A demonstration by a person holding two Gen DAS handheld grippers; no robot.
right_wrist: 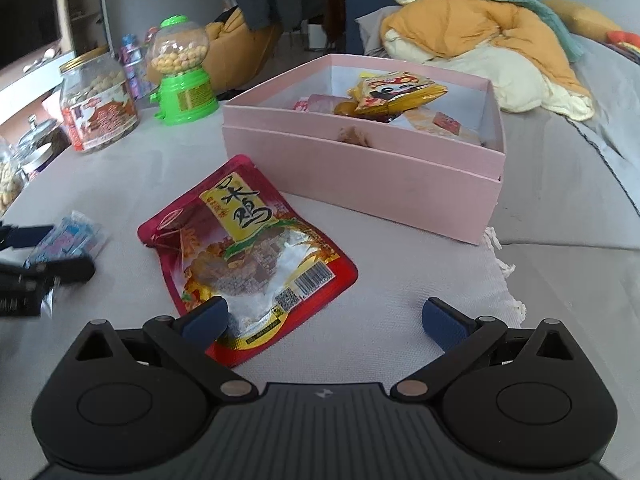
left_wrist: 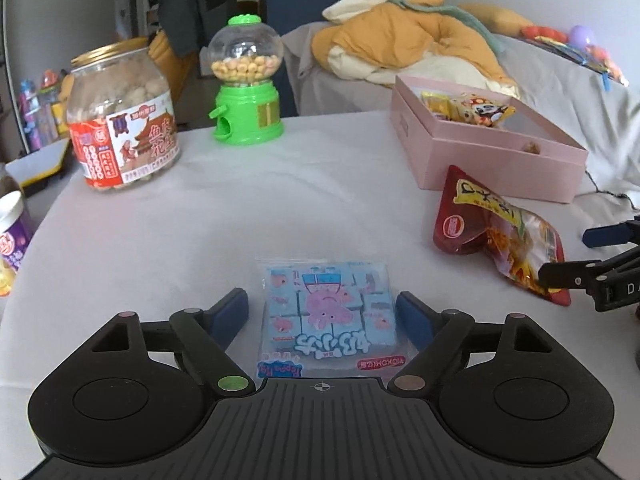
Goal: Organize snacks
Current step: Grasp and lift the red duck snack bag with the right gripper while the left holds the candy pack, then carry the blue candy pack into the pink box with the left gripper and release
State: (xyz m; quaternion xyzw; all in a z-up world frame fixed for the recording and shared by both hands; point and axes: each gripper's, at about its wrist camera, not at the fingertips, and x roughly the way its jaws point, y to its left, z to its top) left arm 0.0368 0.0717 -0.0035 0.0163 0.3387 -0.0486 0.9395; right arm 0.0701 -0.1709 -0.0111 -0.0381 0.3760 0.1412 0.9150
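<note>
In the left wrist view, the left claw (left_wrist: 322,312) sits at six o'clock with its blue pads spread apart, one on each side of a blue candy packet (left_wrist: 329,312) that lies flat on the white tabletop (left_wrist: 240,208); whether the pads touch the packet cannot be told. At three o'clock a red snack pouch (left_wrist: 496,232) lies on the cloth just in front of a pink box (left_wrist: 492,160), which sits at two o'clock with small yellow wrapped snacks (left_wrist: 466,108) inside. The right claw (left_wrist: 576,256) enters at the three o'clock edge, its lower finger over the pouch's near corner. A big clear jar (left_wrist: 122,120) with a gold lid stands at ten o'clock, and a green candy dispenser (left_wrist: 246,80) stands at eleven o'clock. In the right wrist view, the right claw (right_wrist: 324,320) at six o'clock is spread wide, its left pad over the bottom edge of the red snack pouch (right_wrist: 248,248) and its right pad on bare cloth. The pink box (right_wrist: 360,172) stands open at one o'clock beyond the pouch. The blue candy packet (right_wrist: 68,240) lies at nine o'clock under the blurred left claw (right_wrist: 36,248), and the jar (right_wrist: 98,108) and dispenser (right_wrist: 182,72) stand at ten and eleven o'clock.
</note>
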